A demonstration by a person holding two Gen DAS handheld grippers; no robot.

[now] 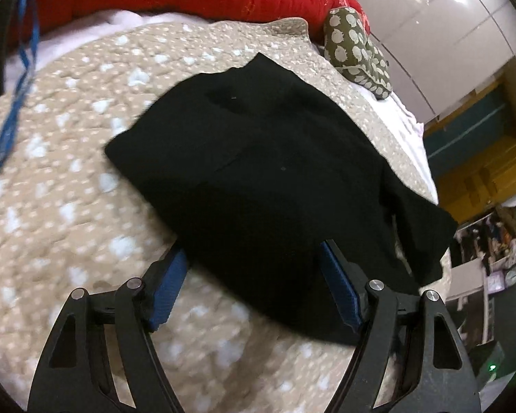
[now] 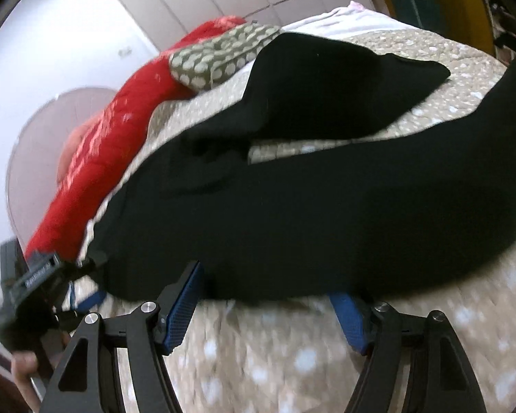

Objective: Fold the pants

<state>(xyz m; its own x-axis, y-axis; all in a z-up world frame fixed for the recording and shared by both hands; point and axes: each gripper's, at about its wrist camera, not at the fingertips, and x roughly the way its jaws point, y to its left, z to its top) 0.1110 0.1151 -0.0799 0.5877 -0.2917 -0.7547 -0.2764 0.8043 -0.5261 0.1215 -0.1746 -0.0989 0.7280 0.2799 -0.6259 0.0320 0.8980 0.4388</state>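
Black pants limp on dotted quilted bedspread, both grippers' ribbed blue jaws apart, unclamped.

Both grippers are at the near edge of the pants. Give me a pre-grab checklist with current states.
1. Left gripper open: ok, pads stand apart.
2. Right gripper open: ok, wide gap.
3. Pants edge between the left pads: ok, the hem lies in the gap.
4. Pants edge between the right pads: ok, though both tips sit under the hem.
5. Pants flat on the quilt: not ok, the legs splay apart in the right view.
6. Single layer or double at each pad: cannot tell, black cloth and blur.
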